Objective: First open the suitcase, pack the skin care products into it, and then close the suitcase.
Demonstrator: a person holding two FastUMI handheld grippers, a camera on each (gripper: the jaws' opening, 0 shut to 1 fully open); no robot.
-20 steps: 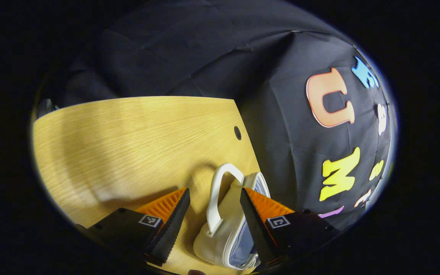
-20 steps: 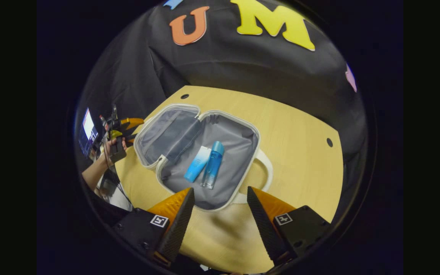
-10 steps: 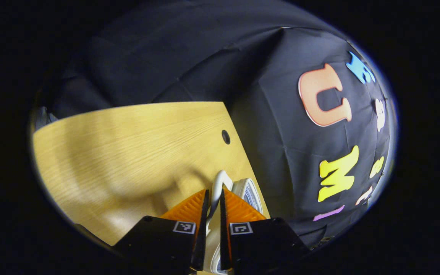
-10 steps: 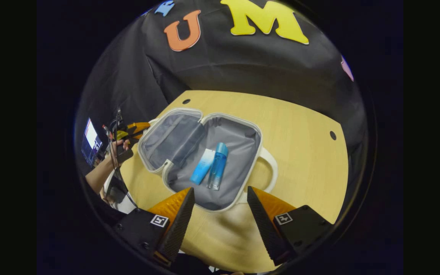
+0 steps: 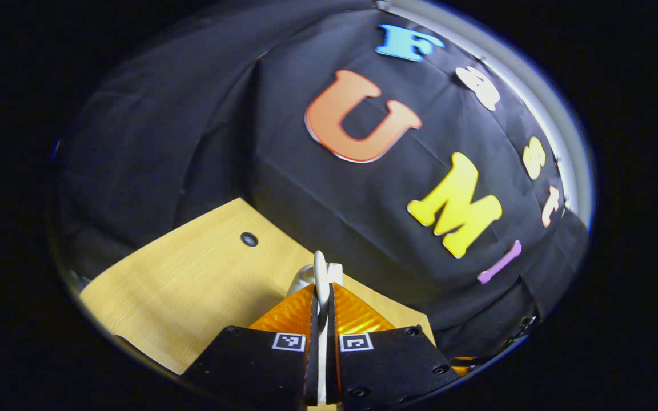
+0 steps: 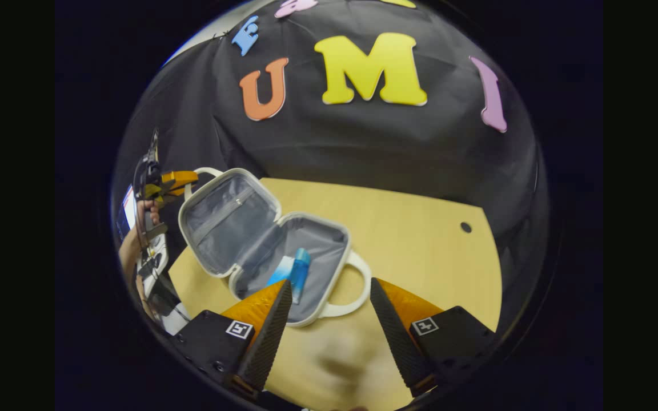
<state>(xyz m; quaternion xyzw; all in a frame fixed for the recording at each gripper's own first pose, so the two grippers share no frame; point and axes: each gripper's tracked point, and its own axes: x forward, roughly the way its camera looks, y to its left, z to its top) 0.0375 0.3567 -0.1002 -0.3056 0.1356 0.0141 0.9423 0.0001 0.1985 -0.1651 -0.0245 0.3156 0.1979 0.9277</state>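
Left tongs (image 5: 321, 297) pinch the suitcase's looped handle (image 5: 320, 274).

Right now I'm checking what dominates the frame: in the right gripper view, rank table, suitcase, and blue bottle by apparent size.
1. Table, largest.
2. Suitcase, lid raised, held by the left gripper.
3. Blue bottle, smallest, partly hidden behind the right gripper, so its full length is unsure.

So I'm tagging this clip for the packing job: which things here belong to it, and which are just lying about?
Part of the job:
- suitcase, open, lid raised
- lid handle, pinched by the left gripper
- two blue skin care products lying inside
- right gripper, open, empty

Just there:
- wooden table
- screen at the left edge
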